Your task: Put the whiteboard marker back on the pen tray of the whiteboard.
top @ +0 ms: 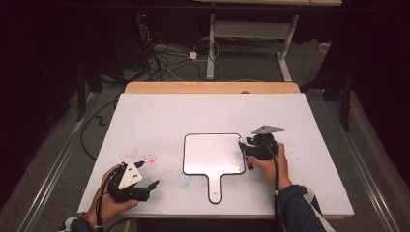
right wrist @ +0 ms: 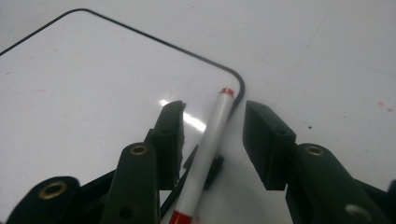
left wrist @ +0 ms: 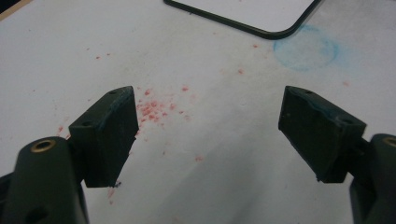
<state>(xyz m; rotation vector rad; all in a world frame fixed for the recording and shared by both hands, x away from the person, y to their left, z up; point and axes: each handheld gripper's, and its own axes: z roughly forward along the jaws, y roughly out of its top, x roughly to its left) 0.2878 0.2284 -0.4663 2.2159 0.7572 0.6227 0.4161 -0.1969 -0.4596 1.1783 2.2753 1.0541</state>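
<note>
A small whiteboard [top: 212,153] with a black rim and a short handle lies flat in the middle of the white table. A white marker [right wrist: 210,135] with red ends rests across the board's right edge [right wrist: 240,88]. My right gripper [right wrist: 213,106] is open, its jaws standing either side of the marker without pressing it. In the high view that gripper [top: 244,151] sits at the board's right side. My left gripper [top: 148,174] is near the front left of the table. It is open [left wrist: 208,93] with nothing between its pads, over red specks [left wrist: 154,109].
A faint blue smudge [left wrist: 306,49] marks the table beside the board's near left corner [left wrist: 271,32]. The table's wooden far edge [top: 212,87] borders a floor with cables [top: 164,58] and another table's white legs [top: 211,53].
</note>
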